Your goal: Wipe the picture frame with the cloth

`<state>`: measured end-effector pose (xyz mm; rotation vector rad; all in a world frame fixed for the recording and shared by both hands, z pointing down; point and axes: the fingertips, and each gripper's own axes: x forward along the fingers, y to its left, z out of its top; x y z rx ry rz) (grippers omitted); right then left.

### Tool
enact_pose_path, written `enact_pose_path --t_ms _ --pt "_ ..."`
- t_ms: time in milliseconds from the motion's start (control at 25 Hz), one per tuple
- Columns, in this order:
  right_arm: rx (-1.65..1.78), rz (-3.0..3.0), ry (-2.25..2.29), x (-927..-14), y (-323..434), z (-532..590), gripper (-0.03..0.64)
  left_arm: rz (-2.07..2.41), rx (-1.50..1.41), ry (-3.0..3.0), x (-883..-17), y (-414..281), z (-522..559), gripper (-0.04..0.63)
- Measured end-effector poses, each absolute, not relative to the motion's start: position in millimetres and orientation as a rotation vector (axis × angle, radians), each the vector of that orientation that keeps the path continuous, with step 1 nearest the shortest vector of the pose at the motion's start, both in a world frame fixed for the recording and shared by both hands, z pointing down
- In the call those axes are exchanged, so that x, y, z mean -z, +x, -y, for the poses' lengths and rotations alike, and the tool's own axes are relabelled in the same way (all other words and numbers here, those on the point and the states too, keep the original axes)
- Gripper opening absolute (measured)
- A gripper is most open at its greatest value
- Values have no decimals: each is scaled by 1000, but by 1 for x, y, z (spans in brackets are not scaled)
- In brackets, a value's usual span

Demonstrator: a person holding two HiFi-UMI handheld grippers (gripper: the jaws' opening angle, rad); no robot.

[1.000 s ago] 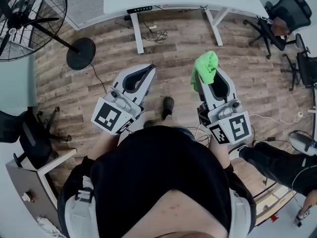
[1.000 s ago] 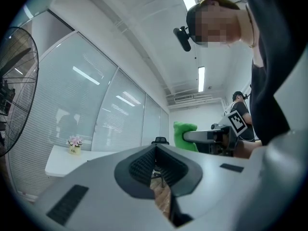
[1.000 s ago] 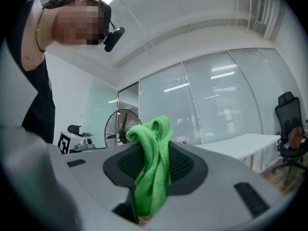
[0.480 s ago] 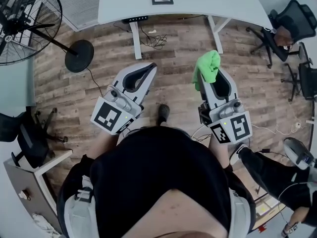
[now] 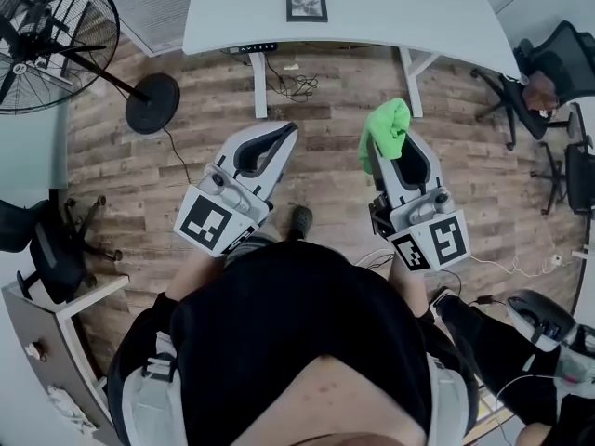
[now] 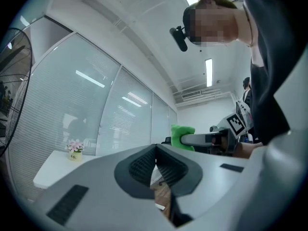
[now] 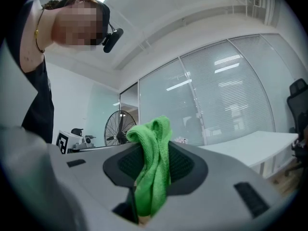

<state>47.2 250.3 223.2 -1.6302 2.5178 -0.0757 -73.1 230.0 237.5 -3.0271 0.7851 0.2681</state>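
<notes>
Wooden floor (image 5: 167,170) below, white worktop (image 5: 390,21) at the far side, and the frame (image 5: 306,4) sat on it, well apart from both claws. Right claw (image 5: 387,152) was clenched on the green cloth (image 5: 388,124), bunched over its tips. Left claw (image 5: 289,130) was squeezed together, empty, off to its left.

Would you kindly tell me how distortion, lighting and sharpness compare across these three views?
Head view: wide-angle bending bows the floor planks; the light is even and the picture frame is sharp. Left gripper view: dark round vignette, bright ceiling strip lights, and the shut left gripper looming large in the foreground. Right gripper view: same vignette, cloth crisp, ceiling lights mirrored in the glass wall.
</notes>
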Motion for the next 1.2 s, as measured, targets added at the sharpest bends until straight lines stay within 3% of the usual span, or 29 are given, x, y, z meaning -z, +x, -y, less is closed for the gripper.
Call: enact_pose_path --t_ms 1200 --pt "35 -2529 -1598 -216 55 -232 124 -752 -220 -3027 -239 -60 -210 11"
